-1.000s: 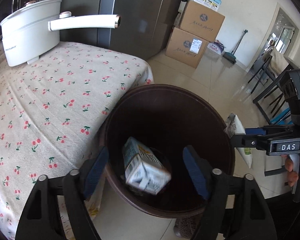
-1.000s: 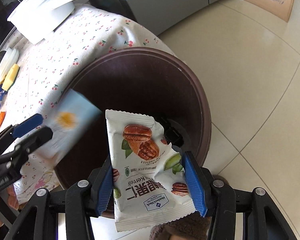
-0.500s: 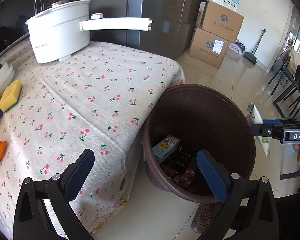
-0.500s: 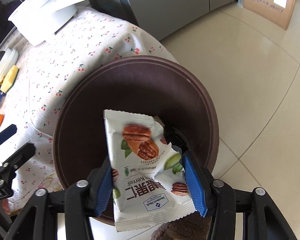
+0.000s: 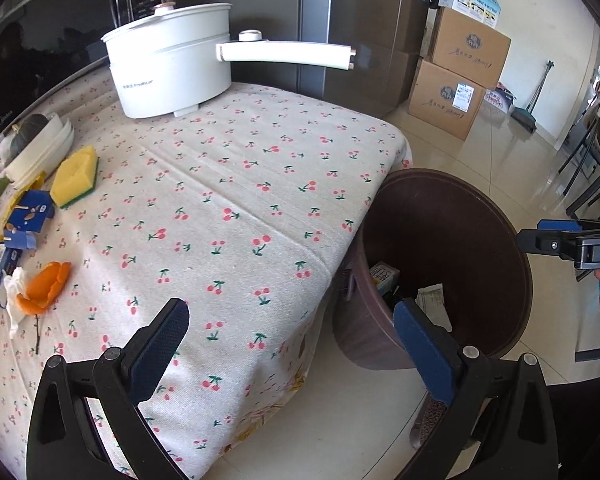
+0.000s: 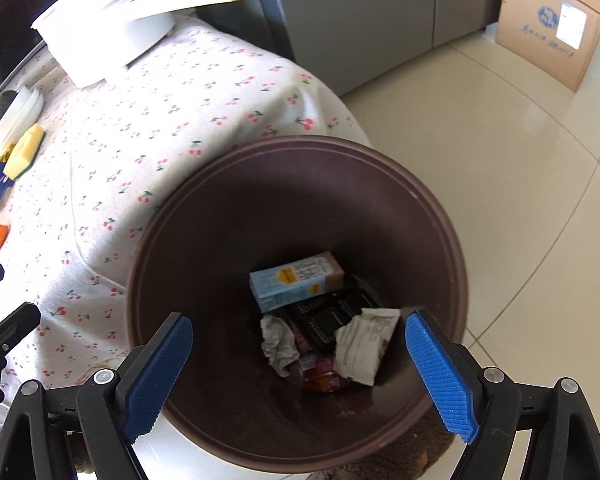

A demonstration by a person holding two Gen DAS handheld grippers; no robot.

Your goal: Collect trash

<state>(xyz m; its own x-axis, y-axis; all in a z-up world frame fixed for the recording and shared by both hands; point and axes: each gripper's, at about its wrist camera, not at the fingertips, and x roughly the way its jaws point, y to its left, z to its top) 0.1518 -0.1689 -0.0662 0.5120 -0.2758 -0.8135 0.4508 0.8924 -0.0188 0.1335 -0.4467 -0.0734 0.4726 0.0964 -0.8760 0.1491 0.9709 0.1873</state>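
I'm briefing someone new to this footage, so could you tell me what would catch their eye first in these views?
The dark brown trash bin on the floor beside the table, holding a light blue carton and a crumpled snack packet. Then the cherry-print tablecloth, with a white electric pot at its far end and orange peel near its left edge.

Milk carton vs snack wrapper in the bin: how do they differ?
The milk carton is a boxy light-blue pack that keeps its shape; the snack wrapper is a flat white pouch, crumpled and folded. The carton lies on its side toward the table side of the bin; the wrapper sits nearer the right gripper, partly on dark packaging. Both rest at the bottom of the bin, gripped by nothing.
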